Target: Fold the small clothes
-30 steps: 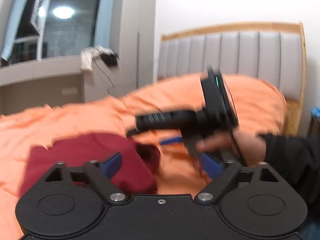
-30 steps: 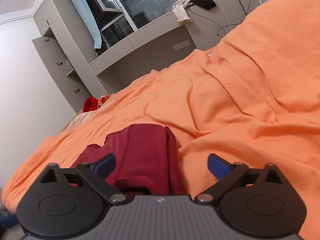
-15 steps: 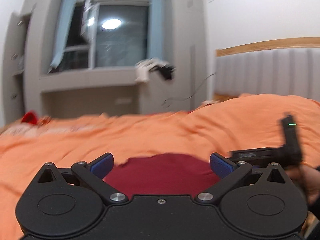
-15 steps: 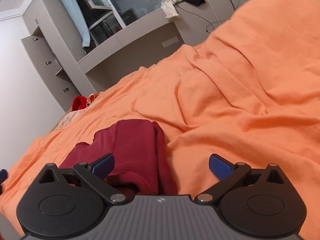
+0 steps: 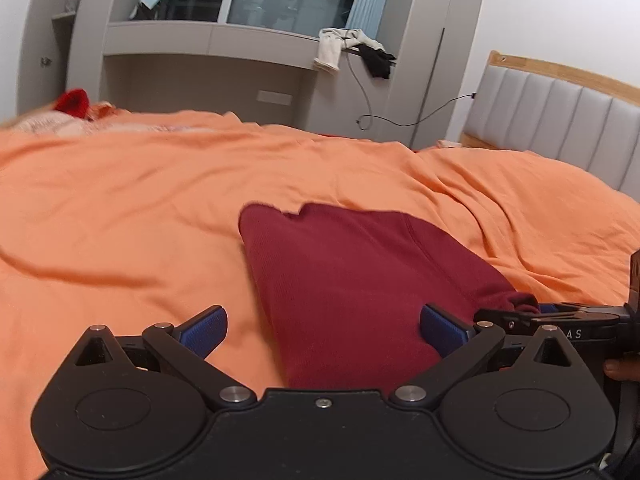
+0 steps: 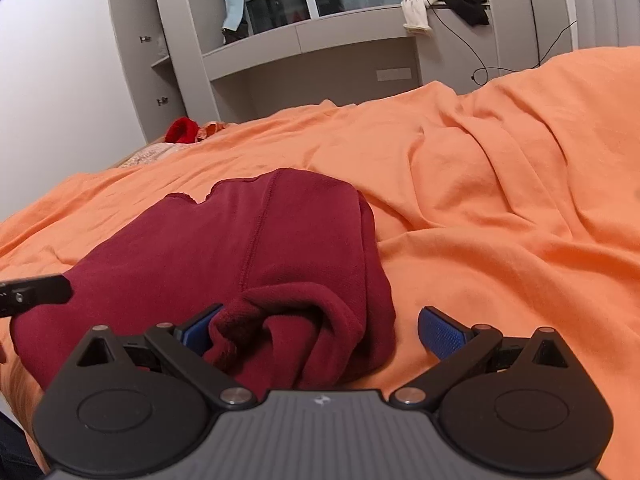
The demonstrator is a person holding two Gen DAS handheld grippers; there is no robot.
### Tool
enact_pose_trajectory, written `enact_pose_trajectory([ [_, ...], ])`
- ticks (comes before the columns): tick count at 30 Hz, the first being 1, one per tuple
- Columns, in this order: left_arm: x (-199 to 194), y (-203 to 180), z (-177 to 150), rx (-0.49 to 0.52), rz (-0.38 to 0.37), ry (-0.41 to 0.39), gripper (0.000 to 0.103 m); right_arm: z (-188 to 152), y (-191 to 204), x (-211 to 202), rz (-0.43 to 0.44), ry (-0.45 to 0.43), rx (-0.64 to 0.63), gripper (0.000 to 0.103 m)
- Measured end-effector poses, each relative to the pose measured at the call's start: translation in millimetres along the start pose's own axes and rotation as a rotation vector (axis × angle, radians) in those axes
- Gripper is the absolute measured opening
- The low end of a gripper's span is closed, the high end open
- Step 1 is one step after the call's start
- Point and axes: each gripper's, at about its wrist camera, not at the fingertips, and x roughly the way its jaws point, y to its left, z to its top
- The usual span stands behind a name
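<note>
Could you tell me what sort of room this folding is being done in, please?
Most likely a bedroom: the dark red garment lies on a bed with an orange cover, a padded grey headboard stands behind, and built-in grey cabinets frame a window.

Even indoor light — sharp, fisheye-bent edges.

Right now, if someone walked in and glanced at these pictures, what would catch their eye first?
First, the dark red garment, folded into a lumpy bundle in the middle of the bright orange bedspread. Next, the two grippers at its near edge, the left gripper and the right gripper, both open and holding nothing. Beyond the bed, pale and black clothes hang off a grey ledge under the window.
</note>
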Motion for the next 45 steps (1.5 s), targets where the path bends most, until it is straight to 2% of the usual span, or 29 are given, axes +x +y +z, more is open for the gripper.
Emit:
enact_pose_trajectory([
  [3,8.0,12.4,-13.7,-0.059,-0.058,-0.008,0.103,-5.0,-8.7,0.0,0.028,-0.009,0.038,0.103],
  [7,19.1,21.9,-24.2,-0.128,-0.092,0.001,0.103,-7.3,-8.7,-1.5,0.021,-0.028,0.035,0.103],
  [13,18.3,13.0,-32.5,-0.072,-0.064,-0.051,0.103,-3.1,-8.7,-1.7,0.007,-0.013,0.034,0.103],
  [18,17.8,12.9,-33.4,-0.064,-0.062,-0.060,0.103,5.1,-27.5,-14.3,0.045,-0.064,0.202,0.103],
  [21,18.3,12.2,-34.1,-0.064,-0.062,-0.062,0.103,8.1,-33.8,-19.1,0.010,-0.105,0.242,0.103],
  [23,17.3,11.7,-35.0,-0.063,-0.062,-0.063,0.103,8.9,-36.3,-17.1,-0.006,-0.094,0.245,0.103],
  [27,16.9,11.4,-35.4,-0.061,-0.061,-0.067,0.103,3.6,-33.7,-4.9,-0.055,-0.007,0.195,0.103],
  [30,16.6,10.7,-36.0,-0.058,-0.059,-0.070,0.103,-1.0,-30.7,-3.4,-0.065,-0.005,0.156,0.103],
  [36,16.2,11.0,-36.5,-0.058,-0.059,-0.072,0.103,-0.2,-31.6,-3.5,-0.057,0.002,0.162,0.103],
  [39,15.9,11.3,-36.9,-0.059,-0.058,-0.072,0.103,4.2,-34.9,-6.7,-0.021,0.006,0.174,0.103],
  [42,16.0,11.4,-36.7,-0.059,-0.058,-0.071,0.103,9.8,-39.1,-16.0,0.024,-0.041,0.216,0.103],
  [45,15.8,11.1,-36.2,-0.058,-0.056,-0.072,0.103,16.9,-39.4,-19.2,0.033,-0.080,0.251,0.103],
])
